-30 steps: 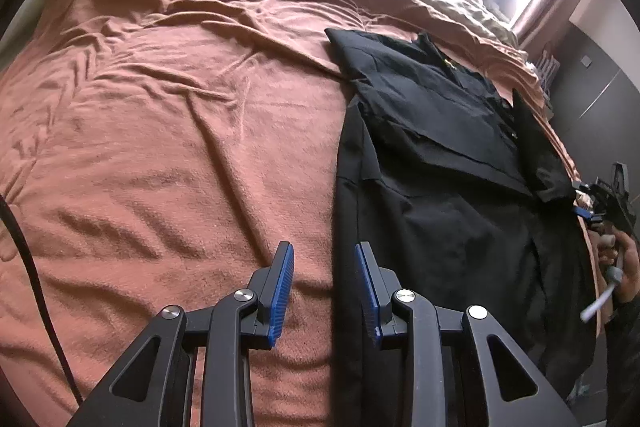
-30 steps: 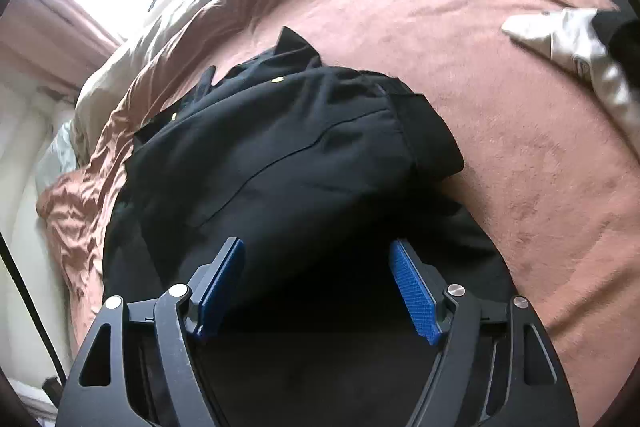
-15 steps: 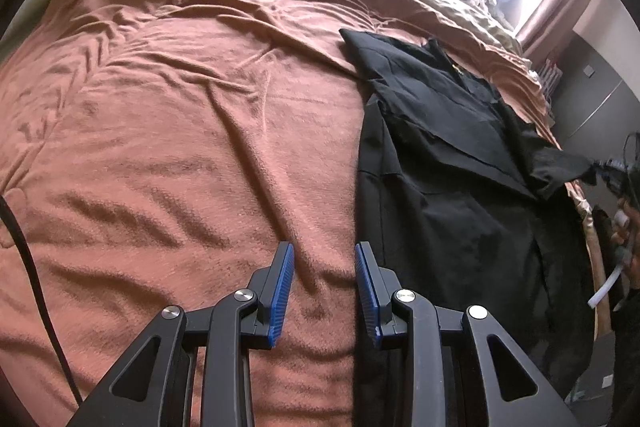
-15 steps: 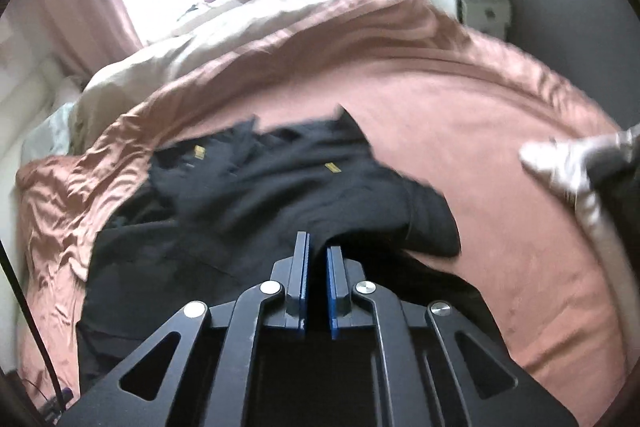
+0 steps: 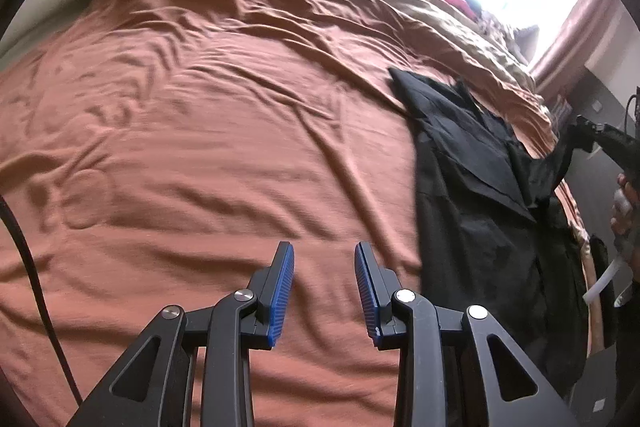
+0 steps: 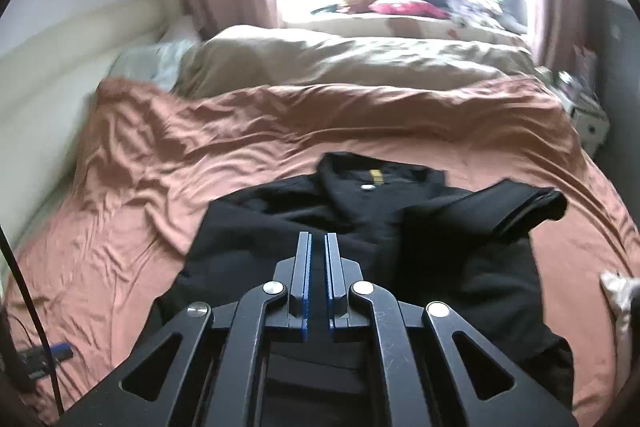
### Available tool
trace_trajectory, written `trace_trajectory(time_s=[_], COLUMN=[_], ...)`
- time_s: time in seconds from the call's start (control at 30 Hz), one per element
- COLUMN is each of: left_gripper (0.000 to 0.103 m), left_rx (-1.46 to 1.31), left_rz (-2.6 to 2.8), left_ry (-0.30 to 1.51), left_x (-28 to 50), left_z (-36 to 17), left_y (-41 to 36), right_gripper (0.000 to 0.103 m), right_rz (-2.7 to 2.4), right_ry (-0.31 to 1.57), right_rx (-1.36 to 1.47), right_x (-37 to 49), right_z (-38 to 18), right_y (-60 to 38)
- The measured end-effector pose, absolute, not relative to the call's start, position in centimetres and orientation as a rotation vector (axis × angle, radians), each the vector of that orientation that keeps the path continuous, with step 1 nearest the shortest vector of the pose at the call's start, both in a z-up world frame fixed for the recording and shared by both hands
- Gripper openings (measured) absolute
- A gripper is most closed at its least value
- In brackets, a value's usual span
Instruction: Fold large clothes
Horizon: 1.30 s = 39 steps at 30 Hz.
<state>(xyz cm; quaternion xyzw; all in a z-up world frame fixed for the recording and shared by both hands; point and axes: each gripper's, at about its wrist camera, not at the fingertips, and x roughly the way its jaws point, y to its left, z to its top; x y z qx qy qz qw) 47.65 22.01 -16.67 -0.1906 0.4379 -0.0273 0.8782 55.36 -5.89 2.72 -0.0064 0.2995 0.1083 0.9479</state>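
Note:
A large black shirt lies on the rust-coloured bedspread, collar toward the window, one sleeve folded across its right side. In the left wrist view the shirt lies to the right. My left gripper is open and empty above bare bedspread, left of the shirt. My right gripper is shut and raised above the shirt's lower half; the blue pads nearly meet, and I cannot tell whether cloth is pinched between them. The right gripper also shows in the left wrist view, touching the shirt's far edge.
A beige duvet lies beyond the bedspread, with toys on the window sill. A white cloth lies at the bed's right edge. A black cable hangs at the left. A grey wall stands beyond the bed.
My right gripper closed from wide open and rose, tilting up toward the window. My left gripper drifted left, away from the shirt's edge, staying open.

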Motion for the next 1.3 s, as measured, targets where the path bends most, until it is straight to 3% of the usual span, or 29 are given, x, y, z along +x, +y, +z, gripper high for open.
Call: trace_trajectory(time_s=[0.2, 0.5, 0.53, 0.57, 0.63, 0.87, 1.2, 1.23, 1.3], left_gripper=[0.034, 0.034, 0.034, 0.034, 0.034, 0.034, 0.034, 0.034, 0.034], left_rx=[-0.421, -0.439, -0.439, -0.438, -0.437, -0.441, -0.456, -0.457, -0.453], left_rz=[-0.009, 0.019, 0.018, 0.013, 0.006, 0.003, -0.033, -0.043, -0.066], left_ry=[0.909, 0.92, 0.922, 0.923, 0.925, 0.945, 0.967, 0.97, 0.971], left_x=[46.0, 45.1, 45.1, 45.3, 45.5, 46.3, 48.3, 48.6, 49.2], left_z=[-16.8, -17.8, -18.0, -18.1, -18.4, -19.3, -19.9, -19.9, -19.8], left_y=[25.6, 27.6, 27.5, 27.4, 27.1, 26.1, 22.3, 21.7, 20.7], right_gripper=[0.002, 0.006, 0.018, 0.047, 0.071, 0.071, 0.071, 0.068, 0.038], right_rz=[0.313, 0.239, 0.232, 0.21, 0.15, -0.027, -0.143, -0.152, -0.179], right_ry=[0.658, 0.854, 0.864, 0.869, 0.844, 0.857, 0.967, 0.98, 1.008], right_rx=[-0.133, -0.099, -0.09, -0.088, -0.097, -0.129, -0.153, -0.168, -0.21], right_x=[56.1, 60.8, 61.3, 61.5, 61.6, 63.4, 71.1, 71.8, 72.9], right_z=[0.1, -3.3, -3.2, -3.1, -2.3, -0.4, -3.2, -3.8, -5.0], right_y=[0.8, 0.4, 0.1, -0.8, -2.6, -7.6, -10.1, -10.0, -10.1])
